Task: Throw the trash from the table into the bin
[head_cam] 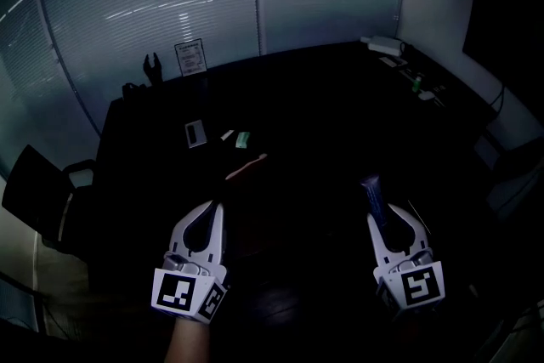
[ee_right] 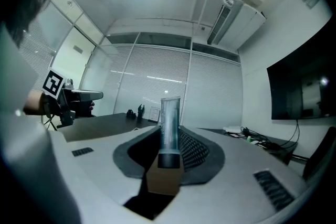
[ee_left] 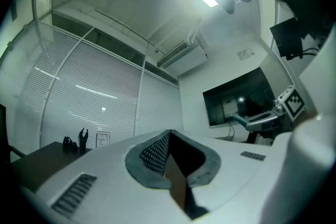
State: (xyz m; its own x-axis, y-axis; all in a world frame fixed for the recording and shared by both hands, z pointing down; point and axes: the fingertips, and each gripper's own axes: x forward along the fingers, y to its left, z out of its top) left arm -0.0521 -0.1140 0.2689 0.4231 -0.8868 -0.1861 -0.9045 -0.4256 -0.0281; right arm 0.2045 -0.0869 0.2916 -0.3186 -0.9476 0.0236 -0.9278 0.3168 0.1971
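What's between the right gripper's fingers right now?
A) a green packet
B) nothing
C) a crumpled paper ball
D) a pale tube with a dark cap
D: in the right gripper view the right gripper has its fingers closed on a pale tube, with the dark cap nearest the camera. The head view also shows the tube sticking out past the fingertips.

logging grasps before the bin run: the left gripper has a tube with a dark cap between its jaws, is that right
Not quite. The tube with a dark cap is between the jaws of the right gripper, not the left gripper. The right gripper view shows it standing between that gripper's jaws, cap end nearest the camera.
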